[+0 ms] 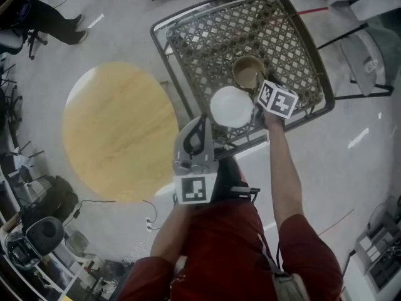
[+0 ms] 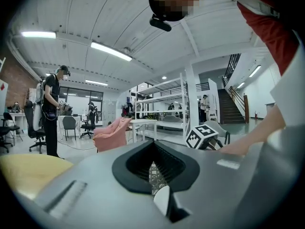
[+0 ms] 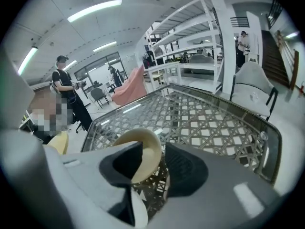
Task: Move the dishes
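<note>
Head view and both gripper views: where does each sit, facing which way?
Head view: on the person's head, steeply down at the lattice table, beige bowl and white dish; both arms show.
Left gripper view: on the left gripper, about level toward white shelving; shut jaws, an arm show.
Right gripper view: on the right gripper, tilted down at the bowl; open jaws show.
Shared by head and right gripper views: bowl, table.

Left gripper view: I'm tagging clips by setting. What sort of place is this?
Probably a large open workspace or lab, not a home. It shows white shelving racks, office chairs, a staircase and ceiling strip lights.
</note>
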